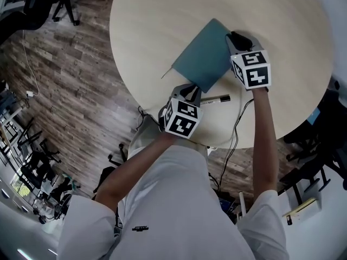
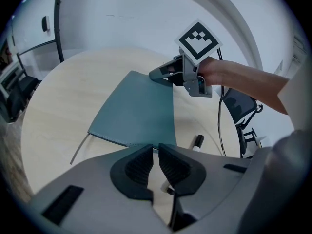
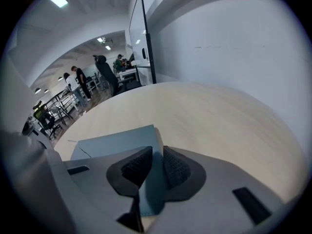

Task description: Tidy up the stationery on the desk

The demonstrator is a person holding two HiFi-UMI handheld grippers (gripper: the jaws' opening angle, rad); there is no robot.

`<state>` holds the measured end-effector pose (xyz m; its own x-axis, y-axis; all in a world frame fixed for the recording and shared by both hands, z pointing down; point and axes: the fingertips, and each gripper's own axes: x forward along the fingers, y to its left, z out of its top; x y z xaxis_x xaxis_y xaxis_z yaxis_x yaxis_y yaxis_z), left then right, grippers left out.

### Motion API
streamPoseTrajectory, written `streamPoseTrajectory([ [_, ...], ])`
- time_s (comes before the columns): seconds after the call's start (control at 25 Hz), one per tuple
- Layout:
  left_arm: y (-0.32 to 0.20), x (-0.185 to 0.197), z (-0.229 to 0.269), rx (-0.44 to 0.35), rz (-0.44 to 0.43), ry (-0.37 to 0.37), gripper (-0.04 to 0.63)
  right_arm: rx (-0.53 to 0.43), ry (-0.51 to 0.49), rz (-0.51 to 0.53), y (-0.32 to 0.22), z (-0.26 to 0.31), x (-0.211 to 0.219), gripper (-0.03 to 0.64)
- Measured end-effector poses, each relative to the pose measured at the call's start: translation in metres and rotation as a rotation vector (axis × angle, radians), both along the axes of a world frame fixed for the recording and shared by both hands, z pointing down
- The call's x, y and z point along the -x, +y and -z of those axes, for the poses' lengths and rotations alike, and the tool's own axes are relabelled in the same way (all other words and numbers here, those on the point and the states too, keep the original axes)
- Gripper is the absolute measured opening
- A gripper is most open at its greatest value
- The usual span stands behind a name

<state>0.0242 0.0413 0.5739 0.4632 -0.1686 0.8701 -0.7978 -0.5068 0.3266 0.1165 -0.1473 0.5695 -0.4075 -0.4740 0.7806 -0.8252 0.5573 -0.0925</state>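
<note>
Right gripper (image 1: 236,39) clamps the far edge of the teal notebook (image 1: 203,56), tilted on the desk (image 1: 157,26). Left gripper (image 1: 191,91) is nearly closed at its near corner. Best to keep the pinch firm, lift level and clear the pen (image 1: 216,98).

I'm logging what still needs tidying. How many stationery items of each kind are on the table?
notebook: 1
marker: 1
Total: 2
</note>
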Motion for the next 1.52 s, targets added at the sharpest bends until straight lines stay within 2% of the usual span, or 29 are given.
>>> streamPoseTrajectory([
  [0.28, 0.003, -0.011, 0.000, 0.026, 0.064, 0.017, 0.047, -0.013, -0.008, 0.107, -0.010, 0.001, 0.015, 0.089],
  [0.48, -0.011, -0.031, 0.009, -0.020, 0.077, 0.057, 0.041, 0.000, -0.038, 0.182, -0.010, -0.003, 0.029, 0.089],
  [0.6, -0.022, -0.044, 0.009, -0.021, 0.084, 0.069, 0.041, 0.000, -0.047, 0.199, -0.010, -0.006, 0.031, 0.089],
  [0.72, -0.024, -0.040, 0.006, -0.027, 0.082, 0.053, 0.041, -0.004, -0.072, 0.186, -0.012, -0.008, 0.032, 0.090],
  [0.92, -0.017, -0.022, 0.004, -0.041, 0.075, 0.016, 0.043, -0.106, -0.096, 0.062, -0.014, 0.007, 0.023, 0.091],
  [1.08, -0.022, -0.006, 0.012, -0.079, 0.075, 0.001, 0.044, -0.163, -0.072, -0.016, -0.011, 0.026, 0.011, 0.091],
  [1.16, -0.027, 0.001, 0.016, -0.096, 0.077, -0.006, 0.052, -0.139, -0.089, -0.064, -0.005, 0.030, 0.004, 0.091],
  [1.28, -0.035, 0.008, 0.019, -0.121, 0.070, -0.012, 0.126, -0.078, -0.140, -0.169, 0.012, 0.031, -0.007, 0.092],
  [1.4, -0.048, 0.023, 0.021, -0.164, 0.087, -0.019, 0.180, 0.002, -0.200, -0.308, 0.035, 0.029, -0.012, 0.121],
  [1.52, -0.062, 0.037, 0.017, -0.190, 0.100, -0.014, 0.197, 0.079, -0.266, -0.442, 0.061, 0.023, -0.010, 0.158],
])
